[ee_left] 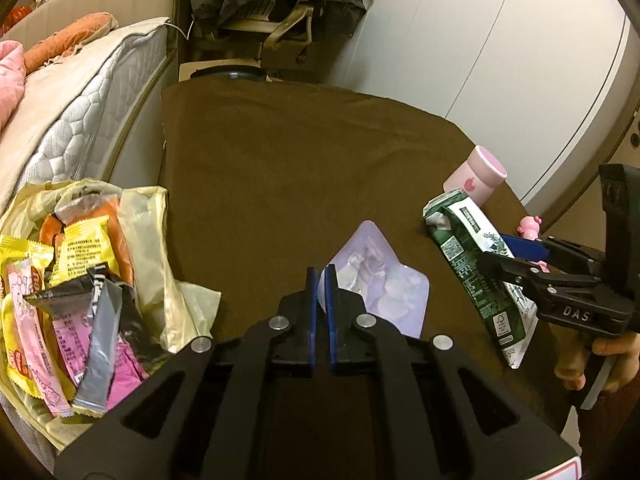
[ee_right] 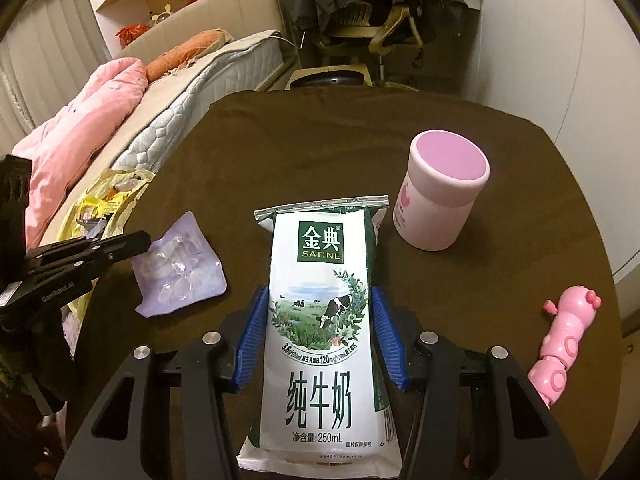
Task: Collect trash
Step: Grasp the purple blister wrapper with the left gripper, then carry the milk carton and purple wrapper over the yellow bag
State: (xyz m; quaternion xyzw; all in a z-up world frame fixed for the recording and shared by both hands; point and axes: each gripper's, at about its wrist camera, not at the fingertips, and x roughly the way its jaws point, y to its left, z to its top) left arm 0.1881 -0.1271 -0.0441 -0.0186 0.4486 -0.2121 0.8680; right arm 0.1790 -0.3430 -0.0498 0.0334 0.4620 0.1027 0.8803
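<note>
A: Left wrist view first. What's the left claw (ee_left: 321, 280) doing?

B: Angled down over the brown surface (ee_left: 280, 168), blue pads nearly pressed together with only a thin slit between them. The tips sit at the near corner of a pale lilac pouch (ee_left: 380, 284) lying flat on the surface; a sliver of pale film shows in the slit, but I cannot tell whether it is pinched.

A: Where's the collected trash?

B: Left edge, beside the bed (ee_left: 80, 92): a yellowish plastic bag (ee_left: 148, 216), mouth open, stuffed with snack wrappers (ee_left: 68, 280) in yellow, pink, silver and black.

A: And the other hand?

B: Right claw (ee_left: 516, 256) comes in from the right edge, laid low over a green-and-white milk pouch (ee_left: 476, 256). Fingers of the person's hand (ee_left: 592, 360) curl round the handle below it. A pink cup (ee_left: 478, 178) stands beyond the pouch.

A: Right wrist view?

B: Right claw (ee_right: 320, 336) tilts down, jaws spread to either side of the milk pouch (ee_right: 320, 320), which lies lengthwise between them, sealed end pointing away. The blue pads (ee_right: 252, 340) stand just beside its edges, close, contact not clear.

A: Neighbours?

B: Pink cup (ee_right: 440, 192) upright, just beyond and right of the pouch. A pink toy (ee_right: 560, 344) lies near the right edge of the surface (ee_right: 320, 140). The lilac pouch (ee_right: 180, 276) is left of the milk pouch, with the left claw (ee_right: 136, 242) reaching in to its near-left corner. The plastic bag (ee_right: 108, 204) hangs off the left edge against the bed (ee_right: 192, 108).
</note>
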